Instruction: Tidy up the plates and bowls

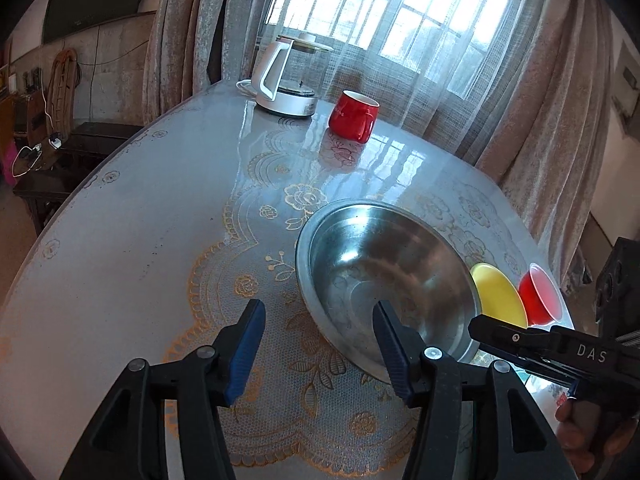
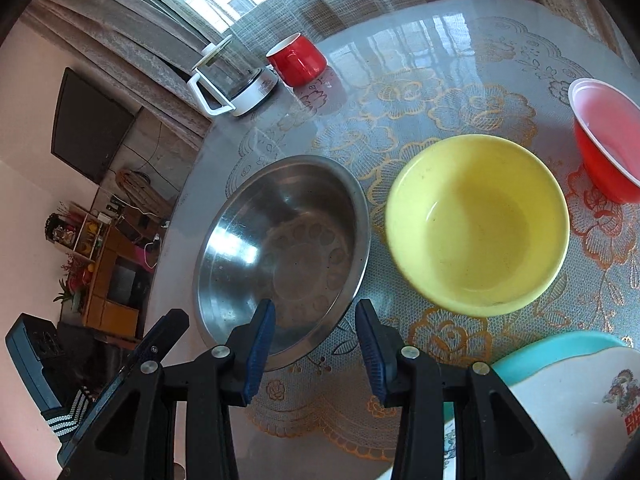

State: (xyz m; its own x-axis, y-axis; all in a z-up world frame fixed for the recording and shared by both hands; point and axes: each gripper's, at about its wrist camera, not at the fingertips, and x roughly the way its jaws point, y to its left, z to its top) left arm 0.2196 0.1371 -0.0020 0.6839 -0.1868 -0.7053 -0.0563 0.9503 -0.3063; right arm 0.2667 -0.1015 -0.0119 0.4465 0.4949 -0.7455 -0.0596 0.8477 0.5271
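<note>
Wide, shiny stainless-steel bowl (image 2: pixel 280 256) mid-table, empty, just beside glossy yellow ceramic bowl (image 2: pixel 478 224); small red plastic bowl (image 2: pixel 604 140) beyond. Only in right-wrist view: white printed plate (image 2: pixel 576 408) on turquoise plate (image 2: pixel 560 346). Left gripper (image 1: pixel 318 354) and right gripper (image 2: pixel 314 354) both parted, holding nothing. Bare lace-patterned round table (image 1: pixel 140 240) leftward.

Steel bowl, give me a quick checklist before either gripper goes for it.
1. Round stainless steel bowl empty: ok.
2. Steel bowl upright on the lace-patterned table: ok.
3. Left gripper open, nothing between its fingers: ok.
4. Right gripper open, nothing held: ok.
5. Round yellow ceramic bowl apart from the steel bowl's rim: ok.
6. Red plastic bowl empty: cannot tell, partly cut off.
</note>
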